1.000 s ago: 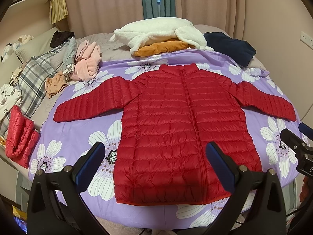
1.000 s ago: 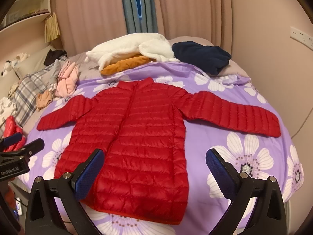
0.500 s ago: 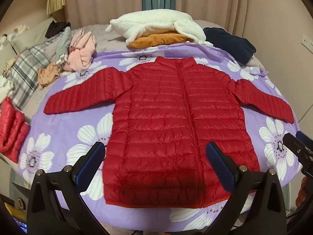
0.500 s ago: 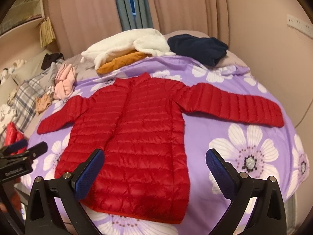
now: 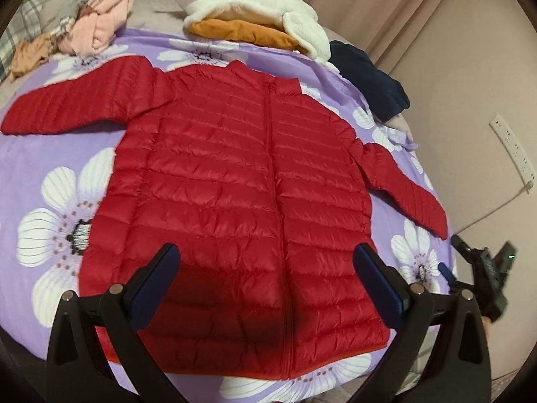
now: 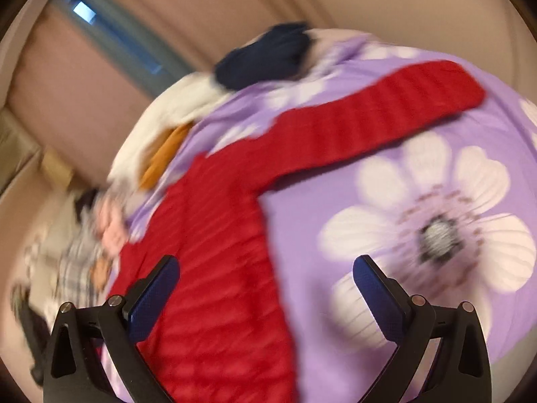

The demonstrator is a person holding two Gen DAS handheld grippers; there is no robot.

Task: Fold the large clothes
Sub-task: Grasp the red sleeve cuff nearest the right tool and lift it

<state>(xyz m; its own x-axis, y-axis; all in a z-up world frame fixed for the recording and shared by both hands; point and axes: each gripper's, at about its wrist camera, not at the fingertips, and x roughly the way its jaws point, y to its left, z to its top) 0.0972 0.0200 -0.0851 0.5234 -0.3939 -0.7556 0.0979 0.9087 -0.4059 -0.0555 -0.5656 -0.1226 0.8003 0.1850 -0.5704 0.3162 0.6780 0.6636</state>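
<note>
A red quilted puffer jacket lies flat and zipped, front up, sleeves spread, on a purple flowered bedspread. My left gripper is open and empty, hovering over the jacket's lower hem. My right gripper is open and empty, tilted, above the jacket's right side, below the right sleeve; this view is blurred. The right gripper also shows in the left wrist view at the bed's right edge.
A white fleece over an orange garment, a navy garment and pink clothes lie along the far side of the bed. A wall with a socket strip is close on the right.
Both grippers moved forward and closer over the jacket. The right gripper swung and rolled sharply, tilting its view toward the right sleeve. The jacket has not moved.
</note>
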